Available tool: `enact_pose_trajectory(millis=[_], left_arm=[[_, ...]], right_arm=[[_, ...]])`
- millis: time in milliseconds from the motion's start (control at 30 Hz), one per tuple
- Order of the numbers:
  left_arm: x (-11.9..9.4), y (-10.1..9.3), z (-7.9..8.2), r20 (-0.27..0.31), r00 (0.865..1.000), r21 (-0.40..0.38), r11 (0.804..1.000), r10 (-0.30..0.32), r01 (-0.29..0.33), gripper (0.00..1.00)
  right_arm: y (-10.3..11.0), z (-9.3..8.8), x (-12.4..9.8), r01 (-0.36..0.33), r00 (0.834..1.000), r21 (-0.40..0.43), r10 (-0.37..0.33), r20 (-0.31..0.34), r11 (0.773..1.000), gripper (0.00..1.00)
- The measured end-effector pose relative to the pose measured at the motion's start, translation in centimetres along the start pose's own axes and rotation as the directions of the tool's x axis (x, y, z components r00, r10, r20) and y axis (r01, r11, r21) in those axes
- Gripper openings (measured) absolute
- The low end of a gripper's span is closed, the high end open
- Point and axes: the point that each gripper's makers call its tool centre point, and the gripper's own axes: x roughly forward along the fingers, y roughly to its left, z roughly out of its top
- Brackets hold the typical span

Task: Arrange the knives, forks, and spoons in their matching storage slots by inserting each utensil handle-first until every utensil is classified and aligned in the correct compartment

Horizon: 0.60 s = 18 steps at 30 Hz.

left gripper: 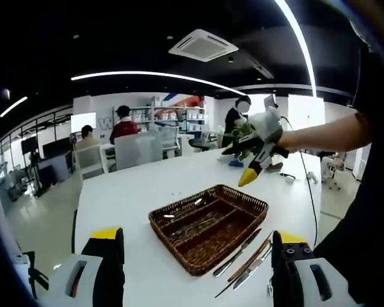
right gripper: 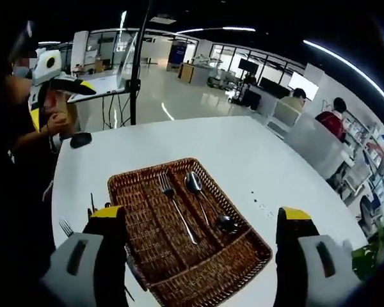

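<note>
- The left gripper view shows knives (left gripper: pixel 246 256) lying loose on the white table (left gripper: pixel 128 192) just beside the wicker tray (left gripper: pixel 208 225), with the right hand-held gripper (left gripper: pixel 251 174) raised above the table, its yellow tips pressed together.
- The right gripper view shows a fork (right gripper: pixel 176 206) and spoons (right gripper: pixel 205 201) lying in separate tray compartments.
- Both views' own jaws stand spread, holding nothing.
- Open-plan office; seated people (left gripper: pixel 123 126) behind.

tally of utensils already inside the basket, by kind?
From the right gripper view, inside the wicker basket:
Forks: 1
Spoons: 2, one lying bowl away from the camera, the other bowl toward it
Knives: 0
Total: 3
More utensils lie on the table beside the basket; they overlap, so no count.
</note>
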Motion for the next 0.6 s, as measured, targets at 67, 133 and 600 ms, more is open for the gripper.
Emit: enact_pose_trajectory(millis=[67,133,600], left_arm=[[0.2,-0.3,0.1,-0.004,1.0,0.008,1.0,-0.006,0.006,1.0],[0.2,-0.6,0.6,-0.001,1.0,0.012,1.0,-0.009,0.009,1.0],[1.2,-4.3,3.1,0.03,1.0,0.001,1.0,0.006,-0.006,1.0]], right_arm=[[0.1,-0.2,-1.5,0.022,1.0,0.024,-0.022,0.012,0.999,0.99],[0.1,-0.3,-2.7,0.04,0.999,0.044,-0.041,0.029,0.998,0.99],[-0.2,-4.0,-11.1,0.153,0.977,0.198,-0.179,0.119,0.968,0.99]])
